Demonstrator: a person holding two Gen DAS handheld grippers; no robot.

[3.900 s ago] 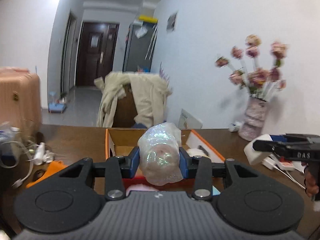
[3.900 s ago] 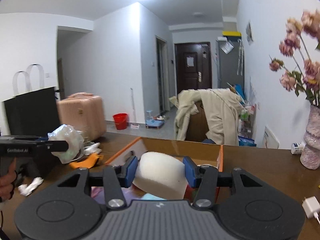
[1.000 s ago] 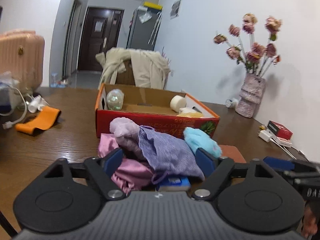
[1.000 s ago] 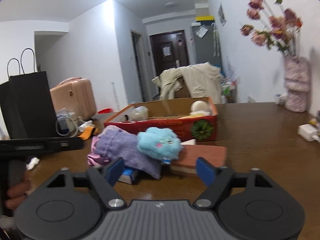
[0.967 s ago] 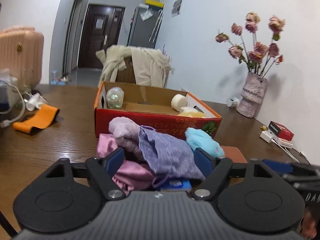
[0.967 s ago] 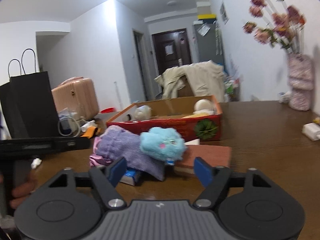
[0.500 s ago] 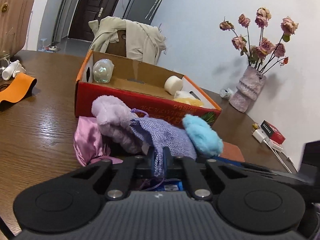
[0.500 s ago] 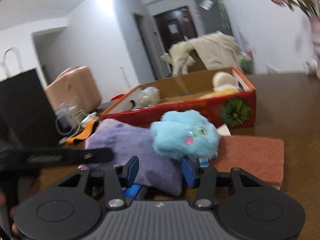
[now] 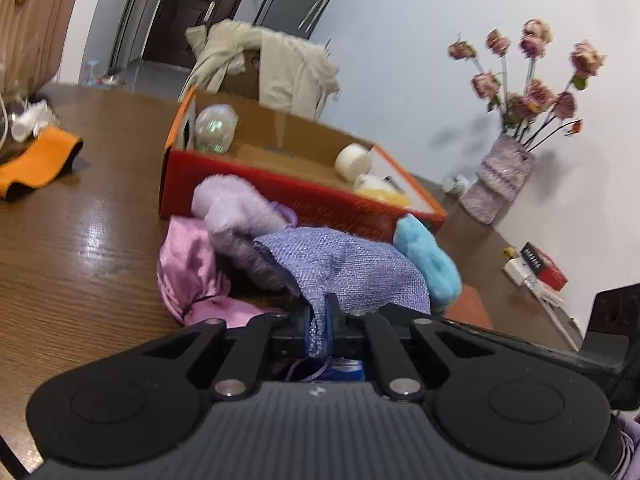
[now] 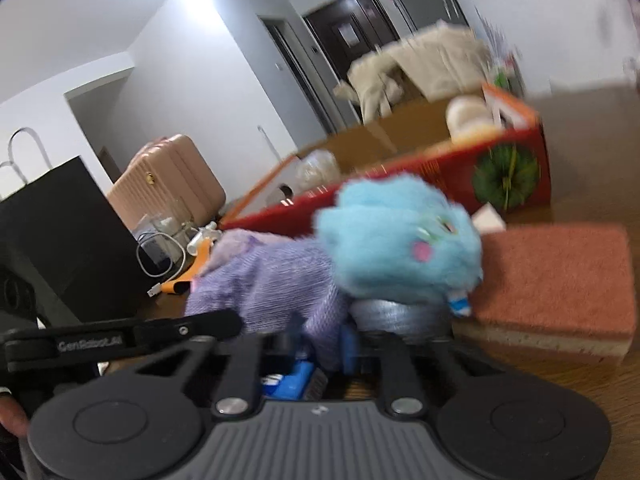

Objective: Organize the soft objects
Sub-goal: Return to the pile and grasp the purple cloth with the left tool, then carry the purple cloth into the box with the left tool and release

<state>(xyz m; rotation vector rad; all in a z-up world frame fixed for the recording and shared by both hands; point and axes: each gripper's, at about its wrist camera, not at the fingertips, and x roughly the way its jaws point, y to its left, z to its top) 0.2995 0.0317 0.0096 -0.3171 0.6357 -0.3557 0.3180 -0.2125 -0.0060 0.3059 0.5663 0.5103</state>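
Note:
A pile of soft things lies on the wooden table in front of a red cardboard box (image 9: 256, 184). My left gripper (image 9: 320, 330) is shut on the near edge of a purple woven pouch (image 9: 352, 268). My right gripper (image 10: 324, 348) is shut on the same purple pouch (image 10: 272, 284) from the other side. A blue plush toy (image 10: 400, 244) rests on the pouch, also seen in the left wrist view (image 9: 430, 260). A lilac fluffy item (image 9: 236, 212) and a pink satin pouch (image 9: 192, 272) lie at the left. The box holds an iridescent ball (image 9: 214, 126), a white roll (image 9: 354, 160) and something yellow.
A red-brown sponge block (image 10: 556, 280) lies right of the pile. A grey tape roll (image 10: 400, 314) sits under the blue toy. An orange band (image 9: 36, 160), cables and a black bag (image 10: 60, 240) are at the left. A vase of flowers (image 9: 500, 180) and chargers stand at the right.
Both grippers were open a second ago and have moved in and shut on the purple pouch. The right gripper closed last and slid left beneath the blue toy.

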